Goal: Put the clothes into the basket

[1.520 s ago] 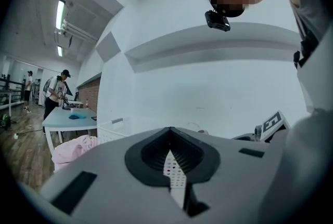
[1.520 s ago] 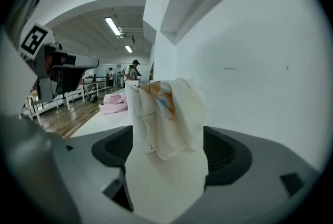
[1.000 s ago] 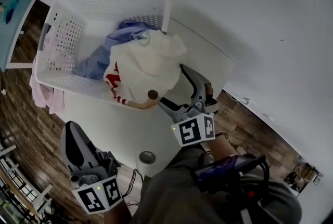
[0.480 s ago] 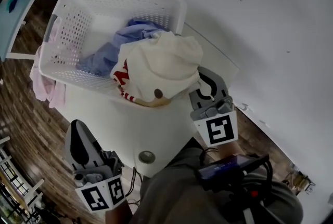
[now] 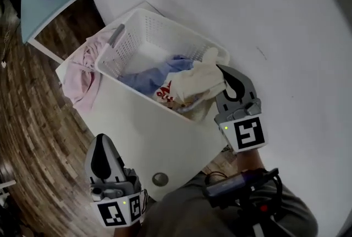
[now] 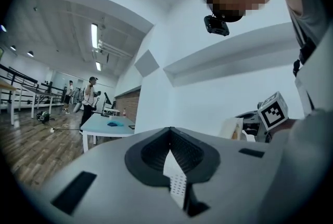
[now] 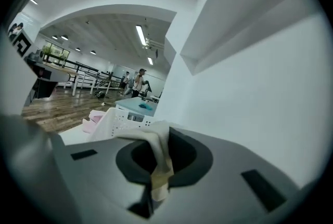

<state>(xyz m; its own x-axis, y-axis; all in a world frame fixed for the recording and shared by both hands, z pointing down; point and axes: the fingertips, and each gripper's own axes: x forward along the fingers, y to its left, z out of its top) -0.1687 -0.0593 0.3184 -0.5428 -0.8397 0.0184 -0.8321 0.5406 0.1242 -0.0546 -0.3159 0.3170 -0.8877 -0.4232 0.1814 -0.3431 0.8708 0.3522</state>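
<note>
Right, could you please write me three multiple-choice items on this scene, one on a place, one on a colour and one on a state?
1. Where is the pink garment?
A. Inside the basket
B. On the floor
C. Outside the basket, at its side

2. What colour is the garment lying in the basket beside the cream garment?
A. Blue
B. Green
C. Black

3. What state is the right gripper in?
A. Open and empty
B. Shut on the cream garment
C. Shut on the basket's rim

Answers:
1 C: the head view shows the pink cloth outside the basket's wall, on the table.
2 A: the blue garment lies inside, against the cream one.
3 B: the right gripper view shows its fingers pinching cream cloth.
</note>
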